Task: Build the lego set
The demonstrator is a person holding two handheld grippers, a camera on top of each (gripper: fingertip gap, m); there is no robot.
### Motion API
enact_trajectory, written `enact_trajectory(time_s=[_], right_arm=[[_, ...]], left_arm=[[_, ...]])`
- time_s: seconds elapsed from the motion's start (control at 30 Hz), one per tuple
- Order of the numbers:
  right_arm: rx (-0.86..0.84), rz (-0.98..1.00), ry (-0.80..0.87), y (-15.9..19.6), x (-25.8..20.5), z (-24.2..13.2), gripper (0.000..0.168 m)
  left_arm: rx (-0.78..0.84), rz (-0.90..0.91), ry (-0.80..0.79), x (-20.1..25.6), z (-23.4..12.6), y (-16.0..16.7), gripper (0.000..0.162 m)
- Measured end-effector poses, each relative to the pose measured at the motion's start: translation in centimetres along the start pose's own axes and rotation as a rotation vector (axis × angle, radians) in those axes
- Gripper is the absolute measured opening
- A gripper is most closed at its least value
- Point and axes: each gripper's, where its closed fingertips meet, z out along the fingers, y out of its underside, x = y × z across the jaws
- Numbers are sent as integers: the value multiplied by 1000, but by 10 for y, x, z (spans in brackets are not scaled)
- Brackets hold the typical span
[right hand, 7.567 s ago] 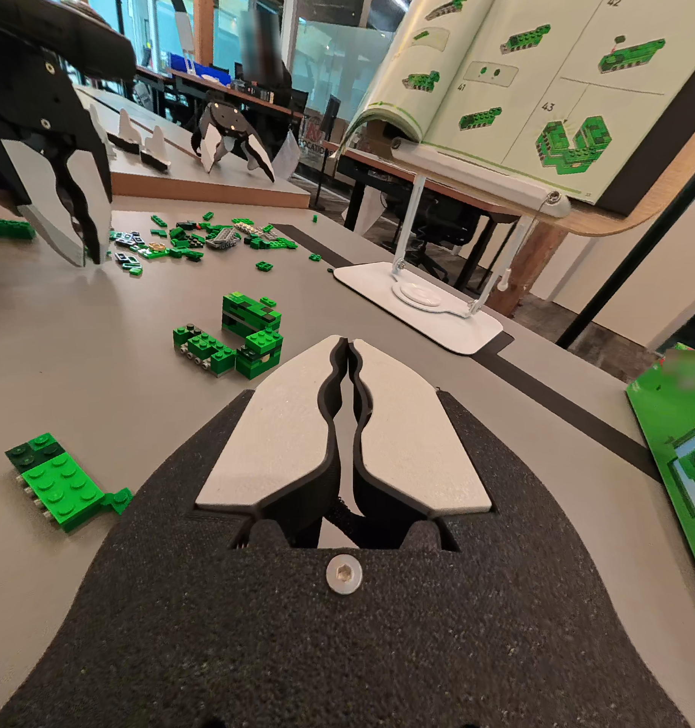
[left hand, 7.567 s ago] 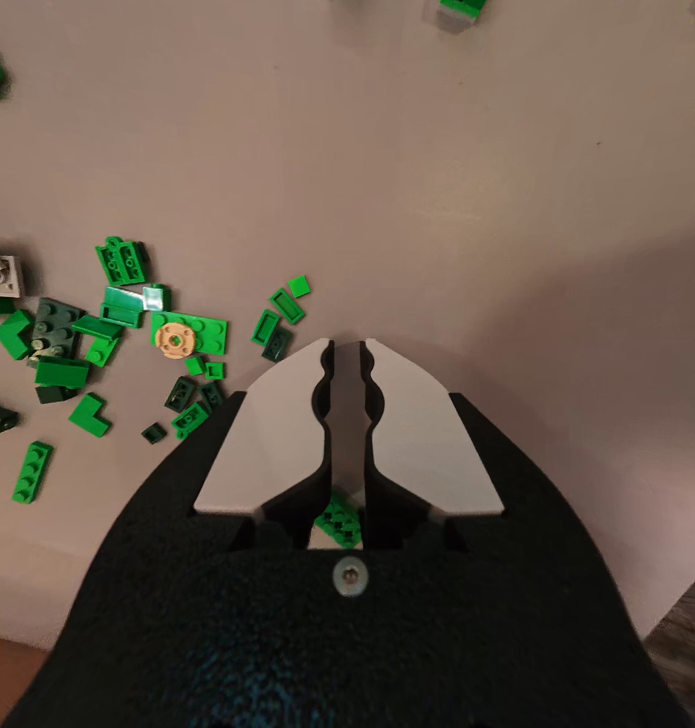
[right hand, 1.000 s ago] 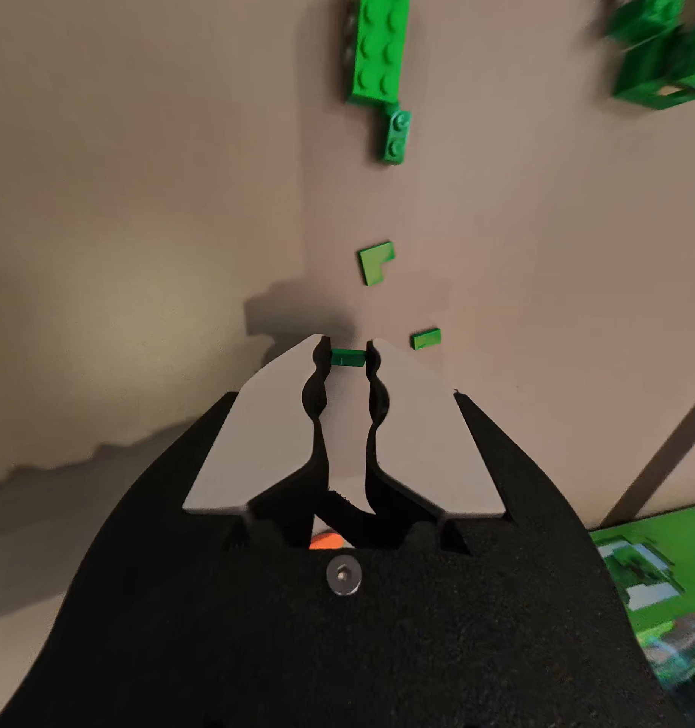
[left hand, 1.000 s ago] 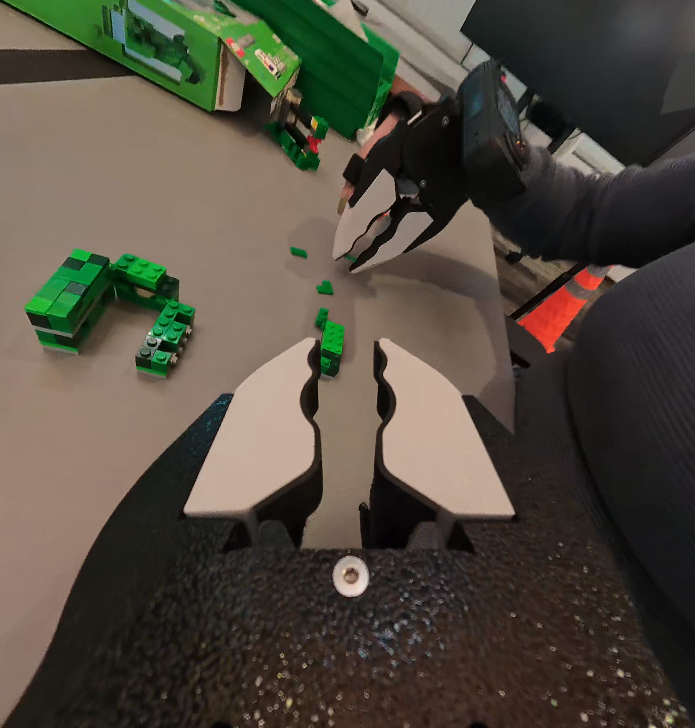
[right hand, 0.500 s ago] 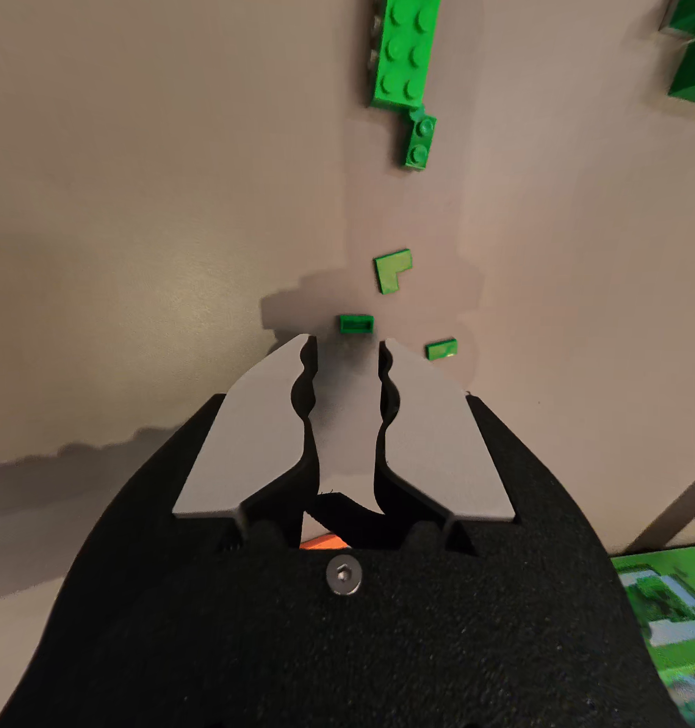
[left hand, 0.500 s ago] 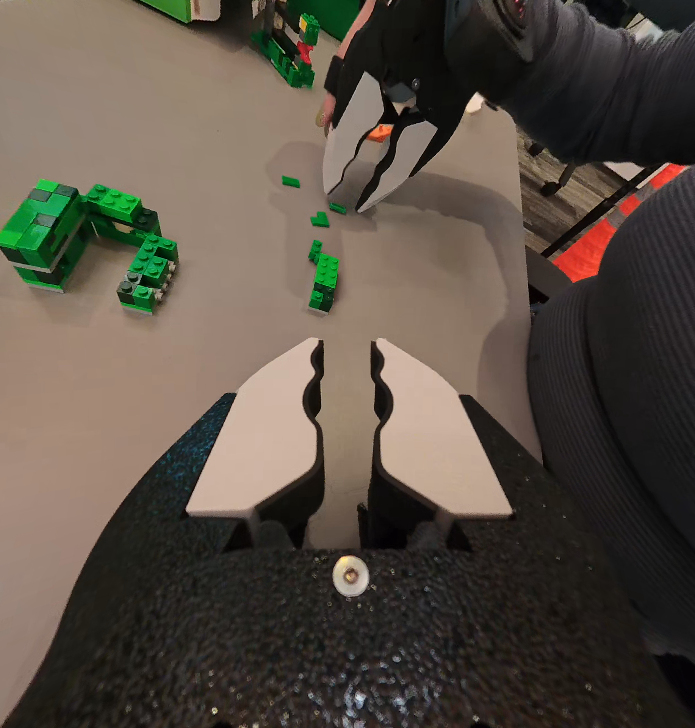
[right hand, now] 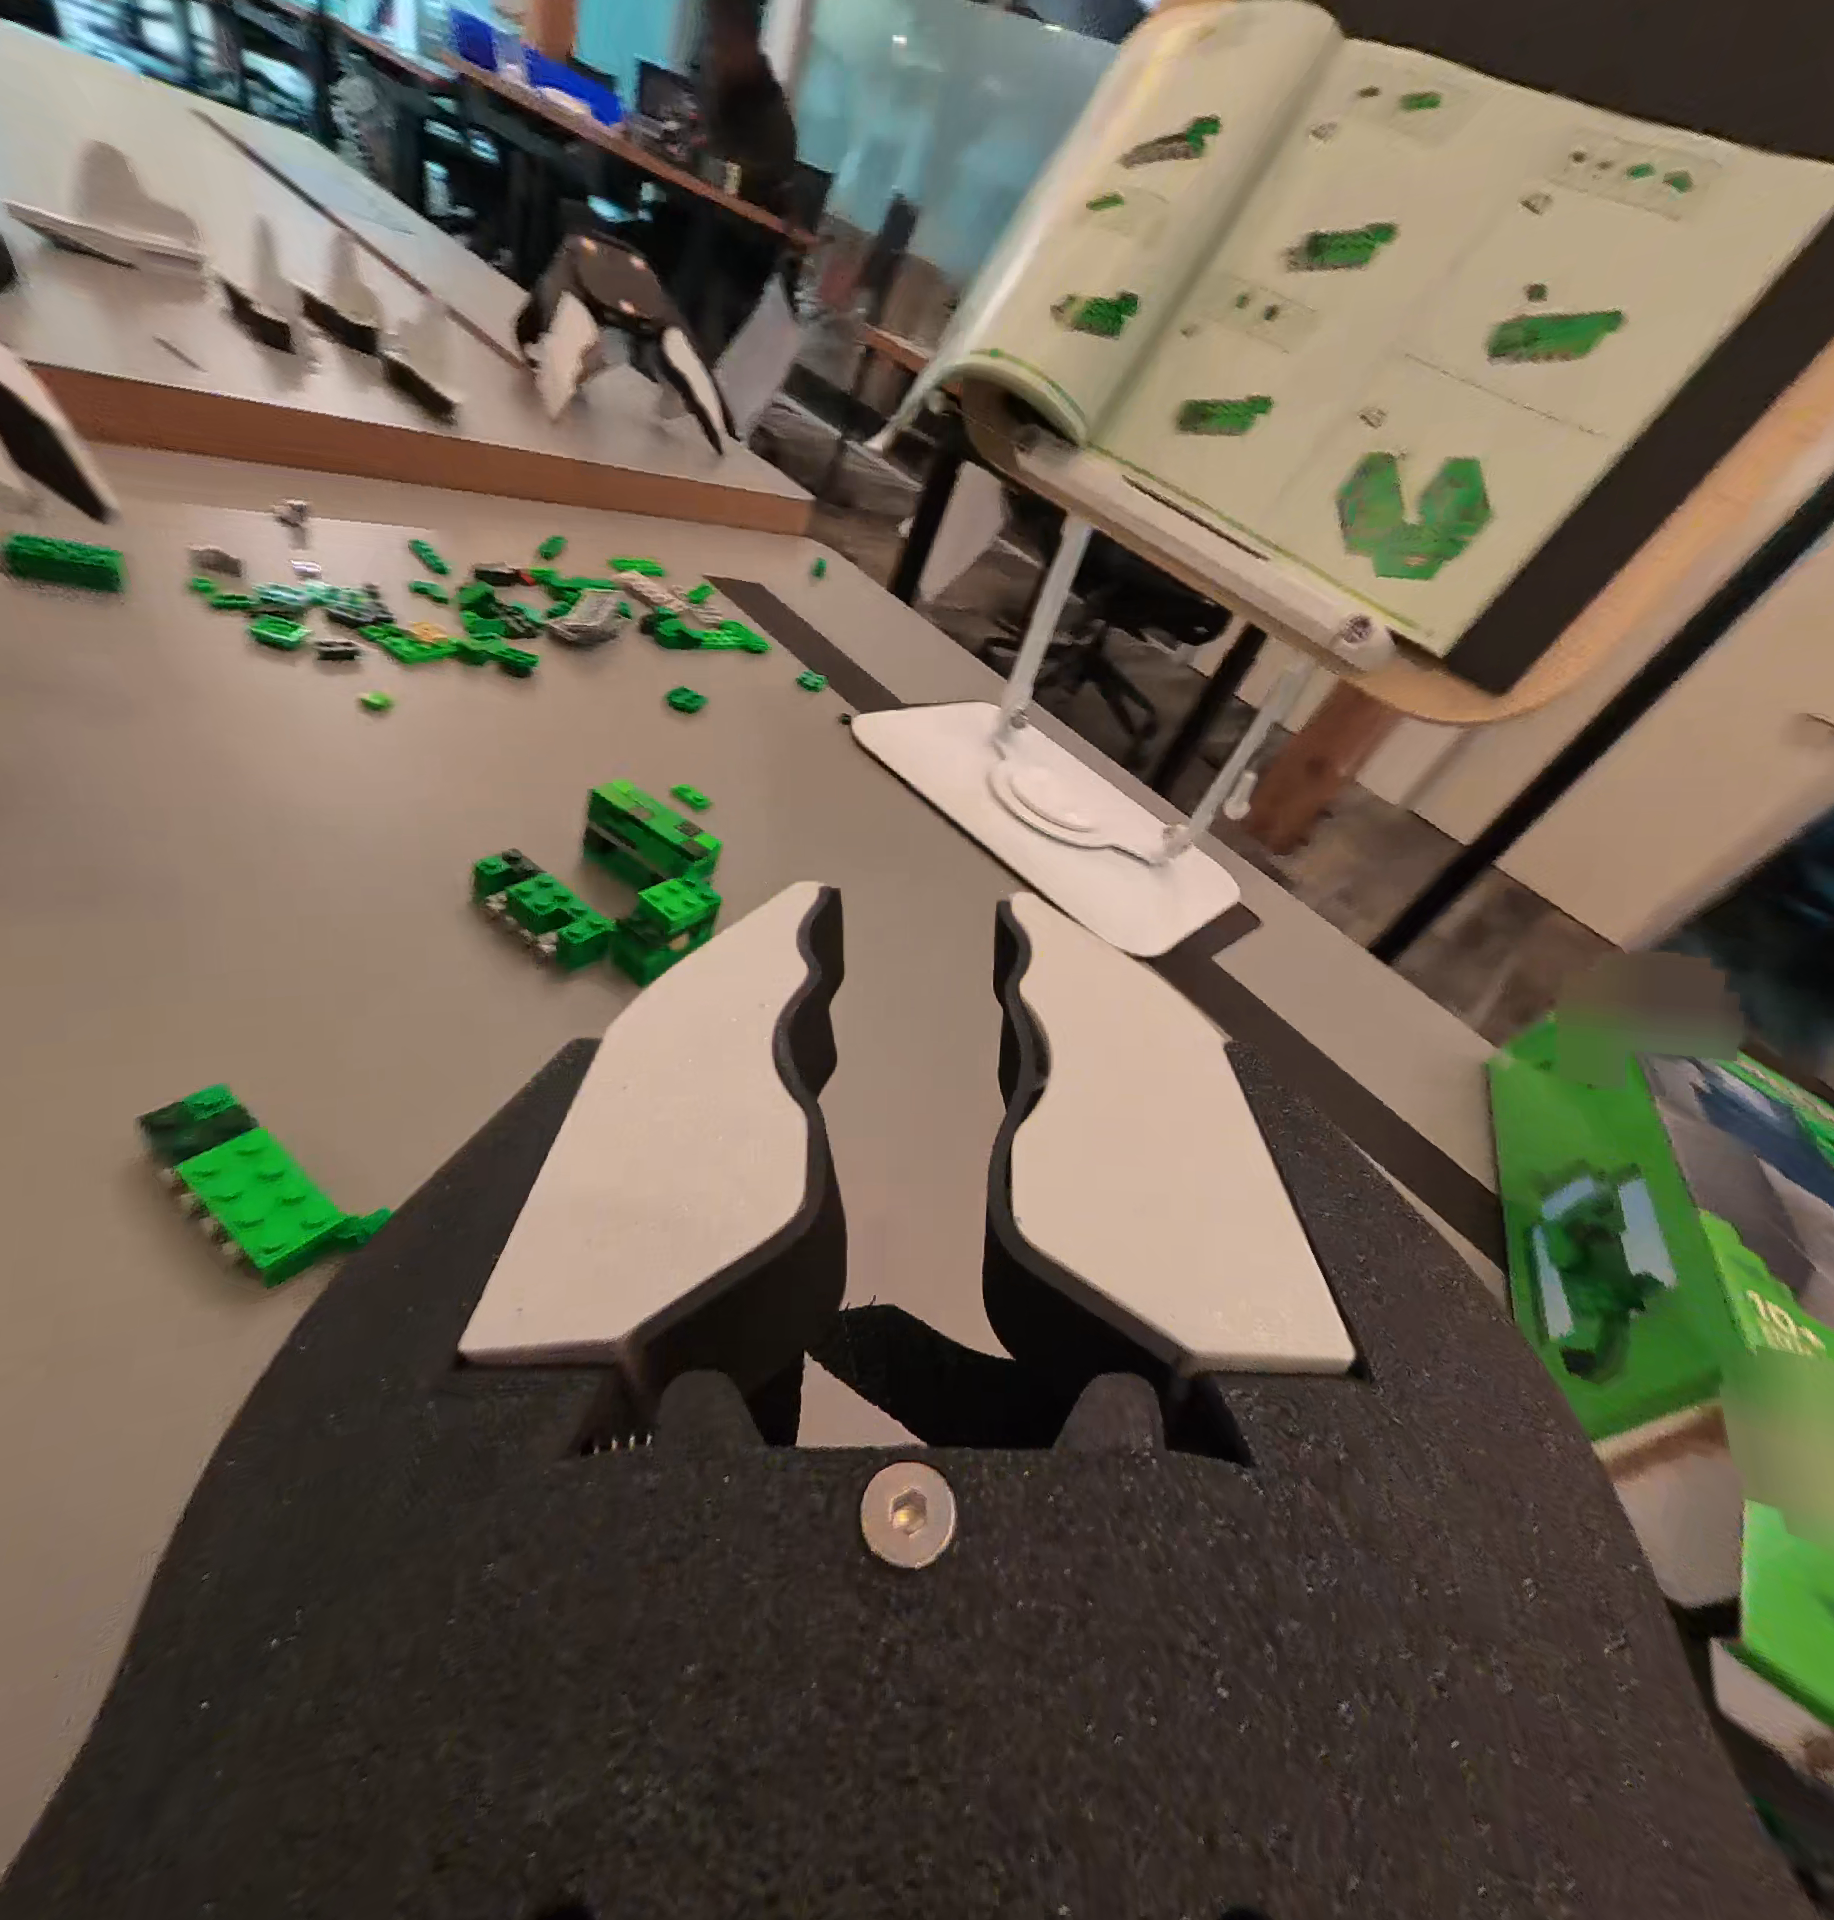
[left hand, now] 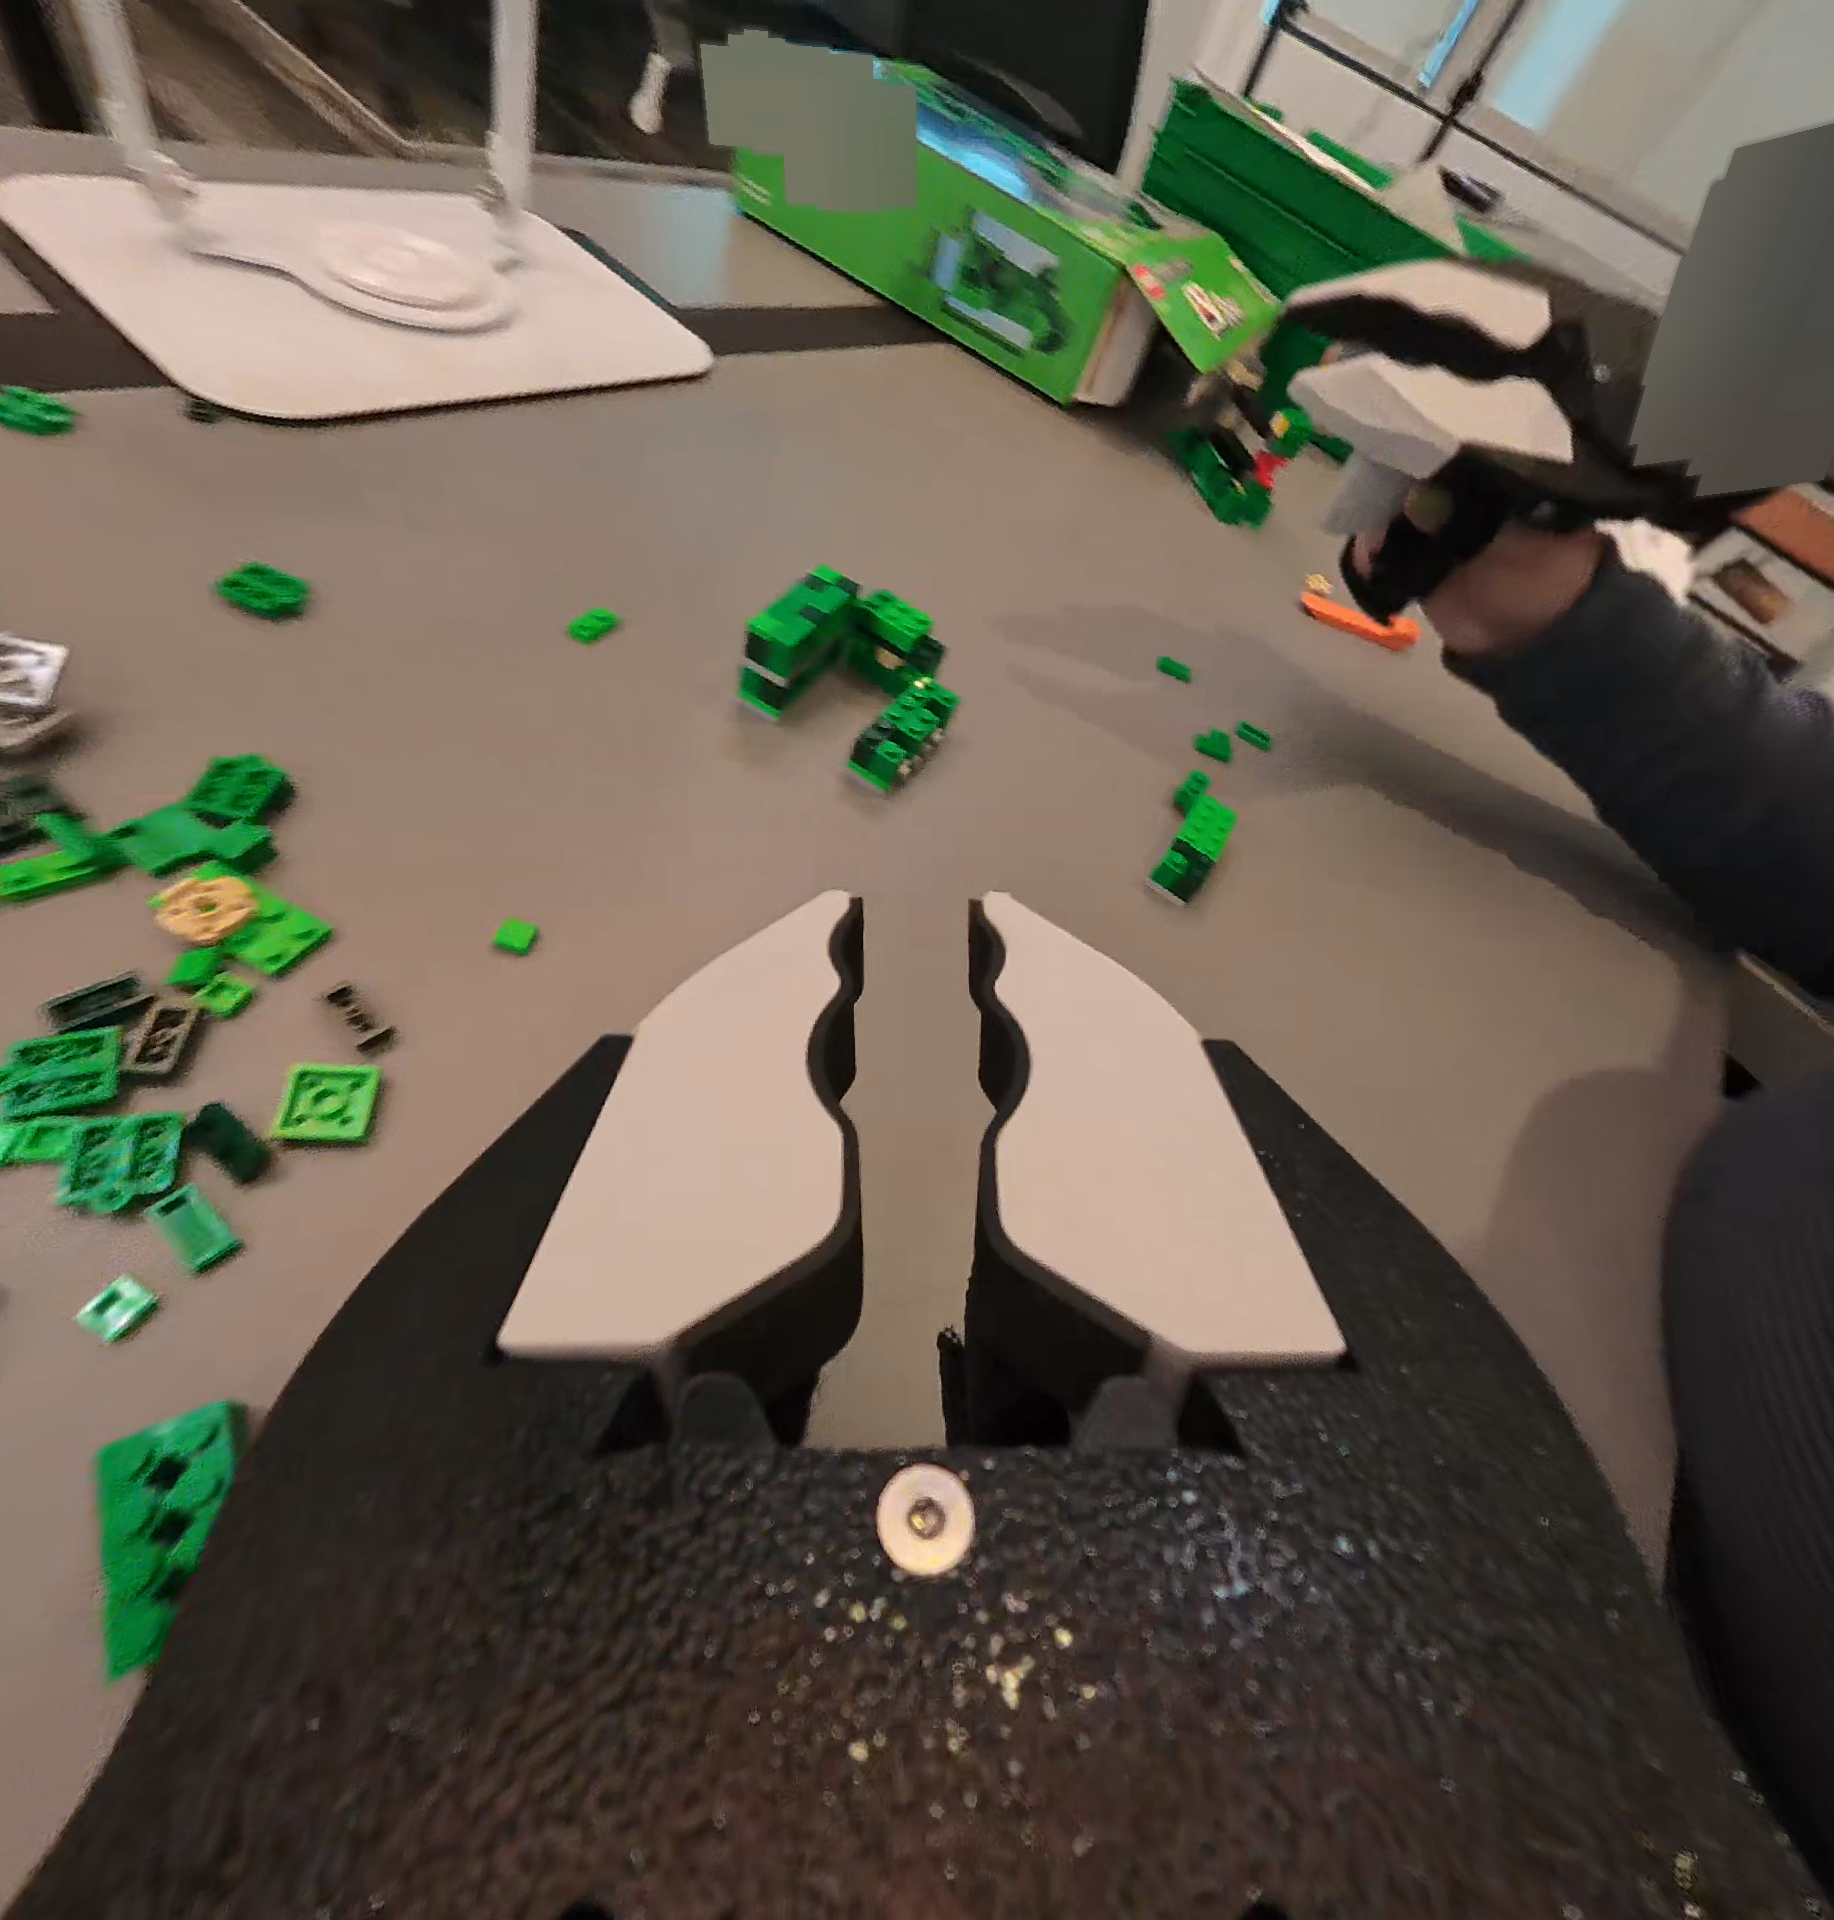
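Note:
My left gripper [left hand: 915, 914] is open a little and empty, held above the grey table [left hand: 580, 499]. A green U-shaped build [left hand: 851, 675] stands ahead of it. A small green brick stack [left hand: 1193, 847] lies to the right, with small green tiles [left hand: 1214, 743] beyond it. My right gripper [left hand: 1302, 348] is up in the air at the right. In the right wrist view, the right gripper [right hand: 918, 914] is open and empty. The U-shaped build [right hand: 612, 883] is just left of its fingers. The brick stack [right hand: 248, 1184] is nearer, on the left.
A pile of loose green pieces [left hand: 113, 987] lies at the left and also shows in the right wrist view [right hand: 477, 613]. An instruction booklet [right hand: 1412, 312] sits on a white stand [right hand: 1048, 821]. A green box [left hand: 996, 249] and a small build [left hand: 1245, 457] are at the back right. The brick stack [right hand: 248, 1184] sits 15 cm or so from the ends of my right fingers. The left camera catches it too, in the left wrist view [left hand: 1207, 831]. My left tips are roughly 15 cm from the U-shaped build [right hand: 612, 883]. The left camera catches it too, in the left wrist view [left hand: 811, 699].
The right gripper opened, left the small green tile on the table and rose into the air. The left gripper pulled back and tilted up, so both views now look across the table.

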Motion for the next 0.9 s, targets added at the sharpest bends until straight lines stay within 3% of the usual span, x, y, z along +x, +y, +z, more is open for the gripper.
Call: enact_trajectory(time_s=[0.17, 0.27, 0.4, 0.6, 0.77, 0.9], right_arm=[[-84, 162, 17, 16, 6, -12, 25], [-274, 281, 12, 44, 2, -36, 22], [-511, 361, -76, 84, -40, -61, 19], [-675, 340, -58, 110, -71, -65, 18], [-768, 292, -2, 116, -69, -64, 17], [-771, 211, -3, 116, -69, -60, 7]], left_arm=[[10, 23, -80, -5, -12, 1, 18], [15, 85, -145, -6, -18, 3, 16], [36, 129, -179, -5, -13, 4, 15], [8, 151, -118, 10, 9, 12, 15], [22, 195, -57, 33, 26, 4, 15], [64, 182, 115, 70, 50, -2, 12]])
